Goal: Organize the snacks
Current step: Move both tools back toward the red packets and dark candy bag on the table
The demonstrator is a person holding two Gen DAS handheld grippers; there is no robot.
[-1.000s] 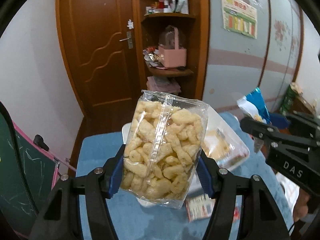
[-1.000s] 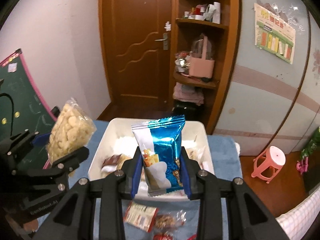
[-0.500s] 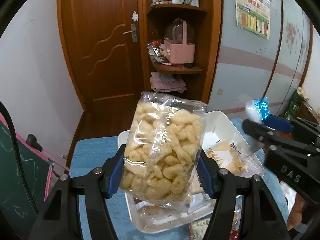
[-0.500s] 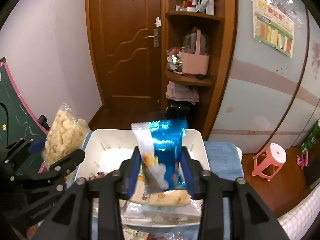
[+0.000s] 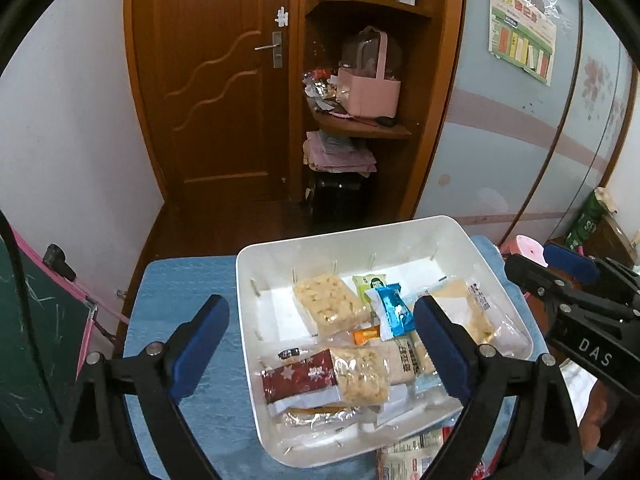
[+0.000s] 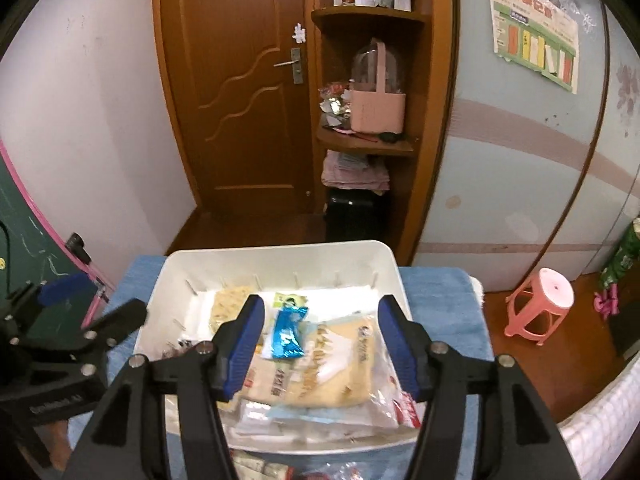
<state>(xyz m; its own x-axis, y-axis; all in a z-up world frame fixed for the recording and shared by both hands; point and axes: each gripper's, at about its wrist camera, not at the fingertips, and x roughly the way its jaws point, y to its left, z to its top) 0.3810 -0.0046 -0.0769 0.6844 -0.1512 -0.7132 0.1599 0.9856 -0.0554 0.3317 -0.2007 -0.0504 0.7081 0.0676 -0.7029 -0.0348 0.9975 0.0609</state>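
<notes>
Tongs both opening with nothing between them: my left gripper (image 5: 320,344) and right gripper (image 6: 320,344) hover over the white bin (image 5: 420,232). Puffed snack bag (image 5: 330,306) and blue packet (image 5: 394,310) lie inside. Loose packets (image 5: 416,454) near the bin's front edge remain, I'd say.

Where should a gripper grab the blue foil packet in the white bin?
Blue foil packet lies flat on top of the other snacks in the white bin. Probably best from above, jaws across its narrow middle, closing on the long edges; the crimped ends look too thin to hold.
</notes>
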